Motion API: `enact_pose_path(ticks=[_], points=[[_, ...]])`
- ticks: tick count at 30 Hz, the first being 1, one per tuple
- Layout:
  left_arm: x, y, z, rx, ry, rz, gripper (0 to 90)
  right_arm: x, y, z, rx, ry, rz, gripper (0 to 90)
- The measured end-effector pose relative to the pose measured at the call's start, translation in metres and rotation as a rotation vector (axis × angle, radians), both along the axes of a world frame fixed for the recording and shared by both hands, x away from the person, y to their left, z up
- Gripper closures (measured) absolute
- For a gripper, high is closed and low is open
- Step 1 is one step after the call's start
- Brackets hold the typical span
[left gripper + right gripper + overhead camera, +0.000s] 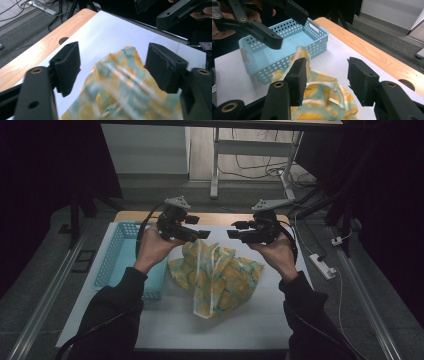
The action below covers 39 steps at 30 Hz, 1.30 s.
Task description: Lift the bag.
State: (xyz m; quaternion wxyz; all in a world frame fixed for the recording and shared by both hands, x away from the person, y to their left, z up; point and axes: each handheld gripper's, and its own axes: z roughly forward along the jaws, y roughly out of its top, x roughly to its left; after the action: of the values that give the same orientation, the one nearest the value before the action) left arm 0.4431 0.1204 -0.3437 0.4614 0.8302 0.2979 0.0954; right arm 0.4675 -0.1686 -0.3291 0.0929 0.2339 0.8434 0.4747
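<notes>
A crumpled cloth (215,280) with a yellow and green print lies heaped on the white table top (260,320), one fold rising toward the grippers. My left gripper (197,227) hovers open just above the cloth's far left edge. My right gripper (236,229) faces it, also open, a short gap away. In the left gripper view the cloth (125,87) looks blurred below and between the open jaws of the left gripper (113,57). In the right gripper view the right gripper (328,72) stands open over the cloth (322,92), with nothing pinched.
A light blue perforated basket (117,252) sits empty at the table's left, touching the cloth's edge; the basket (287,45) lies beyond the left gripper (287,25) in the right gripper view. A bare wooden strip (37,57) runs along the far edge. Cables and a power strip (322,266) lie on the floor.
</notes>
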Motion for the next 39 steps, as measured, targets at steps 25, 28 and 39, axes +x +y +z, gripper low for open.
enact_pose_path(ticks=[25, 28, 39], points=[[-0.044, 0.046, -0.054, -0.040, 0.064, 0.053, 0.0, -0.028, -0.022, -0.040, 0.019, -0.011, -0.058, 18.6], [-0.051, 0.052, -0.059, -0.050, 0.068, 0.060, 0.0, -0.031, -0.024, -0.045, 0.024, -0.011, -0.065, 15.3], [-0.073, 0.069, -0.079, -0.083, 0.088, 0.094, 0.0, -0.045, -0.029, -0.060, 0.021, -0.010, -0.064, 7.7]])
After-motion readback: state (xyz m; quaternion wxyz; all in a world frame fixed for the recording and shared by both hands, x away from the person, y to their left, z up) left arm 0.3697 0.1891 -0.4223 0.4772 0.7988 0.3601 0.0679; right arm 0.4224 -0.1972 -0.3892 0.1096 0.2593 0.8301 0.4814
